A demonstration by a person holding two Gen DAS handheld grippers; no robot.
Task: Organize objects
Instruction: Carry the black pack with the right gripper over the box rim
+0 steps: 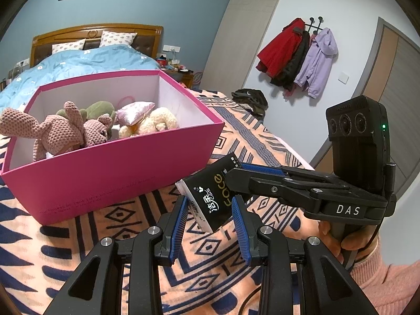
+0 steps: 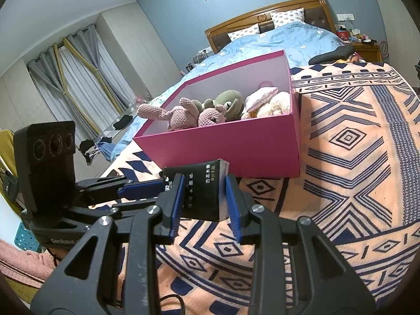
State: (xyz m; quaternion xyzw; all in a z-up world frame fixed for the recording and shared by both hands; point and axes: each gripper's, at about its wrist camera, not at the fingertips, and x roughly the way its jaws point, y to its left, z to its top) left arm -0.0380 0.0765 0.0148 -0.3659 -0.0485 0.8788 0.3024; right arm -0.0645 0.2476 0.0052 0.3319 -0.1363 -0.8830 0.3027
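Bedroom setting: we catalogue a blue-quilted bed with wooden headboard, coats on a wall hook, and in the foreground an orange blanket with dark geometric print, which serves as our working surface. Item one, a pink open-topped box standing on the blanket; contents: a pink knitted rabbit, a green plush frog, a cream plush toy and a small pale cushion. Item two, a black tissue pack with white and gold lettering, held up above the blanket just in front of the box's near wall, not yet inside it. Left gripper: closed on the pack, one blue pad on each flank. Right gripper: likewise clamped on the pack, coming in from the right-hand side and crosswise to the left, so both hold the one pack at once. Relation of note: the box lies ahead of the pack and to its left in the left wrist view, directly ahead in the right wrist view; its rim stands higher than the pack's top edge. The pack's long axis tilts up toward that rim. We judge both hands about equally near, and the pack needs a lift over the wall.
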